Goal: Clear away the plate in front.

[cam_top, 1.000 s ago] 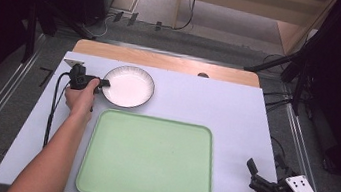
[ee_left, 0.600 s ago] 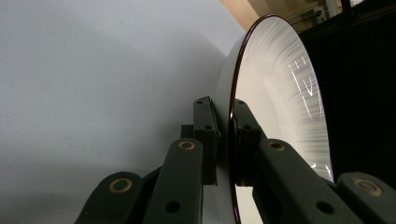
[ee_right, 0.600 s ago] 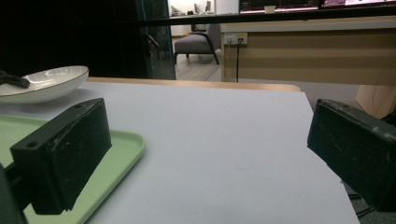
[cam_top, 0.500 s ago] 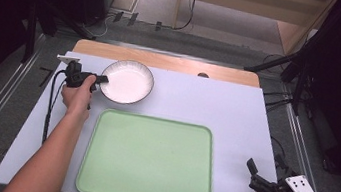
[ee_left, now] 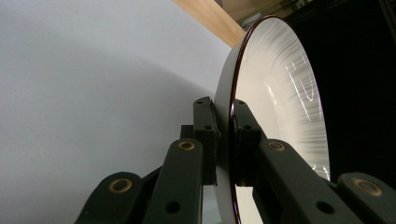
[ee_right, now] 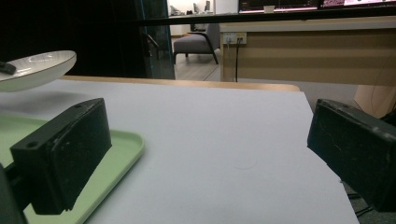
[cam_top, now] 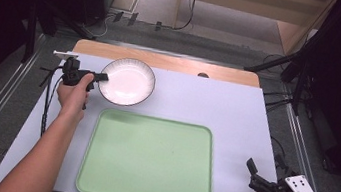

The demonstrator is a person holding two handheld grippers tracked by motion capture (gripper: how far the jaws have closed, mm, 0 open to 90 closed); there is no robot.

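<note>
The left hand-held gripper (cam_top: 95, 77) pinched the near-left rim of a white plate (cam_top: 127, 81) with a dark edge line, holding it clear of the white worktop (cam_top: 236, 115) just beyond the far-left corner of an empty green tray (cam_top: 149, 158). Seen along the left hand-held gripper (ee_left: 225, 135), the jaws were pressed onto only a narrow strip of the plate (ee_left: 280, 102), with nearly all of the dish hanging out past the pads. That one-sided hold looked the weak point: the plate's own weight could lever it downward or let it slide free if the hand tipped or swung quickly, dropping it onto the worktop or the tray's raised lip. The right hand-held gripper (cam_top: 260, 182) rested at the near-right corner, jaws spread and holding nothing, well apart from the plate and in no position to steady it.
</note>
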